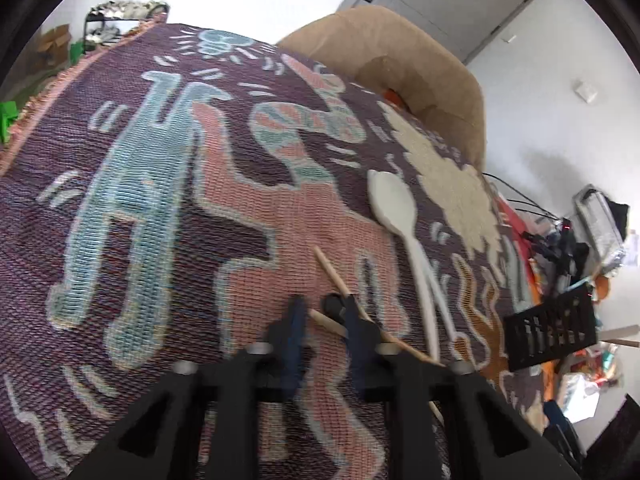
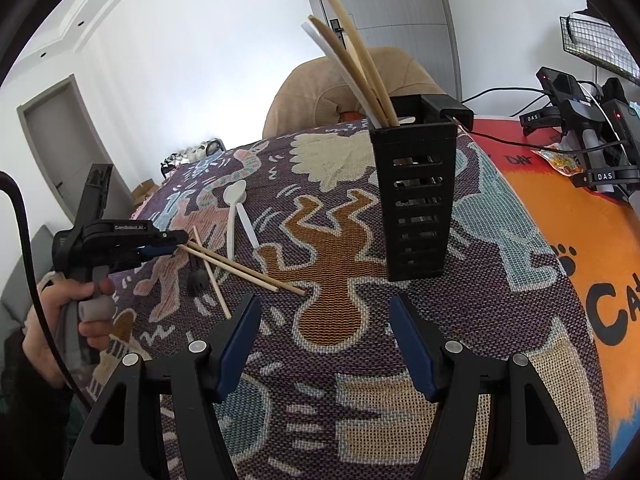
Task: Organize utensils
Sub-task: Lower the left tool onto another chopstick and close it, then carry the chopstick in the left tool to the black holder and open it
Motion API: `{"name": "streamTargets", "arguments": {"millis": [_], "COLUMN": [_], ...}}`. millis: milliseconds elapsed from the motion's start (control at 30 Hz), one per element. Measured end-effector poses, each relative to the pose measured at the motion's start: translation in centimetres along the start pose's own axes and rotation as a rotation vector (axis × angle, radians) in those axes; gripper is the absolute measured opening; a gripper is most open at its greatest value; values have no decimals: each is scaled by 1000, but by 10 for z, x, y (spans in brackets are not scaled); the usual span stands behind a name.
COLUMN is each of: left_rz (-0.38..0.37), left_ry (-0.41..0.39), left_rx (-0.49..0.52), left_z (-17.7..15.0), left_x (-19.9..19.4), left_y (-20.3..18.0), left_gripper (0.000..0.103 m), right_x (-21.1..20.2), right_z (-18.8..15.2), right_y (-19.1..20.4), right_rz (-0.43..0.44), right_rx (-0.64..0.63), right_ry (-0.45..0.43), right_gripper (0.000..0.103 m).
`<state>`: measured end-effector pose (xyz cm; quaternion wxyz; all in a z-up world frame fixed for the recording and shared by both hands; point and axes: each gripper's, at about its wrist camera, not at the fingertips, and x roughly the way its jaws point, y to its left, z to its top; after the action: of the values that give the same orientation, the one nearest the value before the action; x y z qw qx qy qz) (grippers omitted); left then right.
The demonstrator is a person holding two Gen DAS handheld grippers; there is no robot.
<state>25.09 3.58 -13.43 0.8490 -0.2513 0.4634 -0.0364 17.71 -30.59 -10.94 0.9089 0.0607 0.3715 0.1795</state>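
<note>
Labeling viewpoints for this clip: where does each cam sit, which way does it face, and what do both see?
Left wrist: on the left gripper, low over the woven patterned blanket, facing the crossed wooden chopsticks and white plastic spoon; own black fingers show.
Right wrist: on the right gripper, jaws wide apart, facing the black slotted utensil holder; also shows the left gripper and the person's hand.
Shared: blanket, chopsticks, spoon, holder, tan beanbag.

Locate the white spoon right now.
In the right wrist view the white spoon lies on the patterned cloth, left of the black utensil holder, just beyond the loose chopsticks near the left gripper.
</note>
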Motion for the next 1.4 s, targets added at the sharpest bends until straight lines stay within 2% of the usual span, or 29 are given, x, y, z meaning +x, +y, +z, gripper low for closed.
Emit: {"name": "streamTargets", "arguments": {"millis": [67, 200, 600, 900, 1100, 1133, 1233, 1267, 1400], "left_rz": [-23, -50, -155, -156, -166, -169, -175, -176, -178], "left_ry": [-4, -43, -172, -271, -285, -287, -298, -302, -310], "left_rx": [-18, -7, 24, 77, 91, 92, 102, 107, 129], "left_z": [-1, -1, 3, 4, 2, 2, 1, 0, -4], "left_x": [-5, -23, -92, -134, -142, -143, -148, -150, -156], "left_y": [4, 6, 6, 4, 3, 2, -3, -5, -15], "left_gripper": [8, 7, 5, 5, 4, 4, 4, 4, 4], "right_x": [4, 17, 61, 98, 100, 98, 90, 88, 77], "right_z": [1, -1, 4, 16, 15, 13, 7, 5, -4], "right_y": [2, 7, 46, 51, 52, 53, 58, 58, 58], "right_rz": [0, -2, -45, -108, -89, -83, -43, -34, 34], "right_rx": [-11, -35, -227, -274, -259, -265, -283, -288, -280], "right_ry": [7, 42, 141, 216, 219, 221, 225, 226, 227], "right_gripper": [66, 58, 57, 57, 57, 54, 29, 15, 8]}}
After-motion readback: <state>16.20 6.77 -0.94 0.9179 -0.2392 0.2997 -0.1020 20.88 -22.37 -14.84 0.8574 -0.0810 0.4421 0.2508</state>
